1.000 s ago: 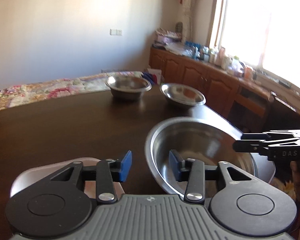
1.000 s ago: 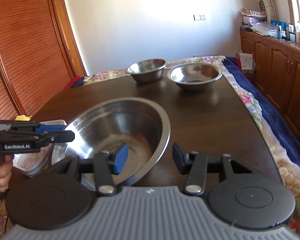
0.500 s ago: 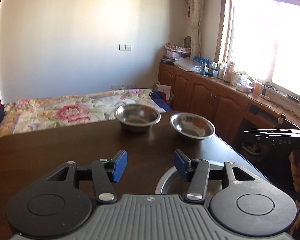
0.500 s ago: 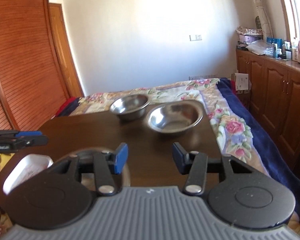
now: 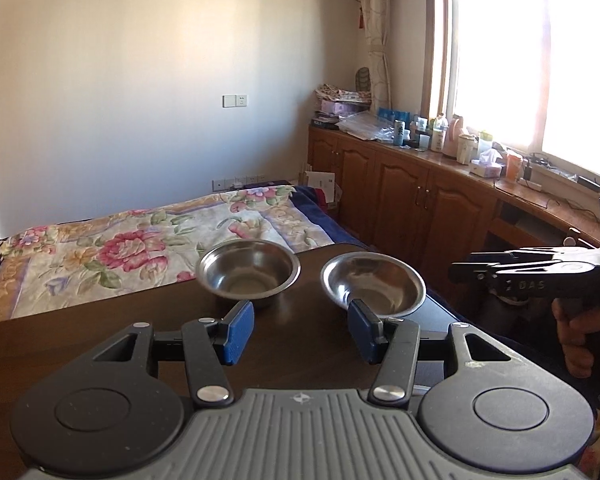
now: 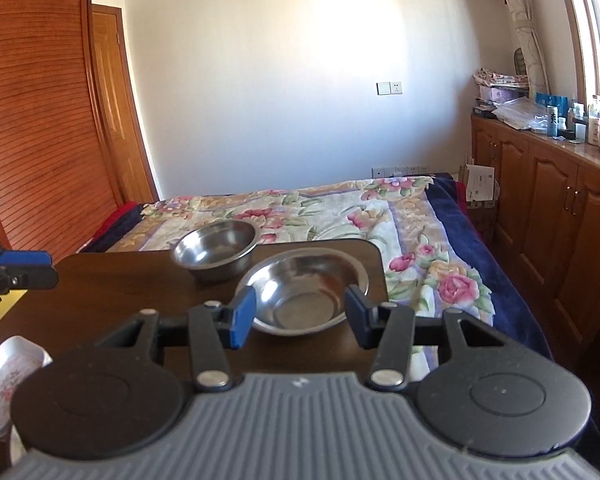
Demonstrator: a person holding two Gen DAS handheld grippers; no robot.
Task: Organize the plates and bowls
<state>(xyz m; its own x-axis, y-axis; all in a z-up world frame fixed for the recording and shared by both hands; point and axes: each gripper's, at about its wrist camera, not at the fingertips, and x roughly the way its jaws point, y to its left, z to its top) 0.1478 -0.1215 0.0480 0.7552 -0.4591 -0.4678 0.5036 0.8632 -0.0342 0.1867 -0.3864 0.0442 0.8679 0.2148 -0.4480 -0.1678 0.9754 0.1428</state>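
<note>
Bowls — two steel ones show on the dark desk (image 5: 100,332), side by side at its far end near the flowered bed (image 5: 112,248): a deeper bowl (image 5: 248,270) to the left and a shallower bowl (image 5: 374,282) to the right, close but not touching. One white tray (image 6: 10,380) with a floral print sits at the near left corner of the desk in the right wrist view. There are two grippers. The left gripper (image 5: 300,334) has its blue fingers (image 5: 240,332) partly spread with nothing between them; they widened a little within the last second and are steady now. The right gripper (image 6: 300,316) shows the same moderate gap, also empty, with the shallower bowl seen through it. A second ago a third, larger steel bowl lay right under both grippers — it is out of both views now, and the two far bowls appear nearer and lower in the frames. A hand (image 5: 576,336) grips the right gripper's handle at the left view's edge.
</note>
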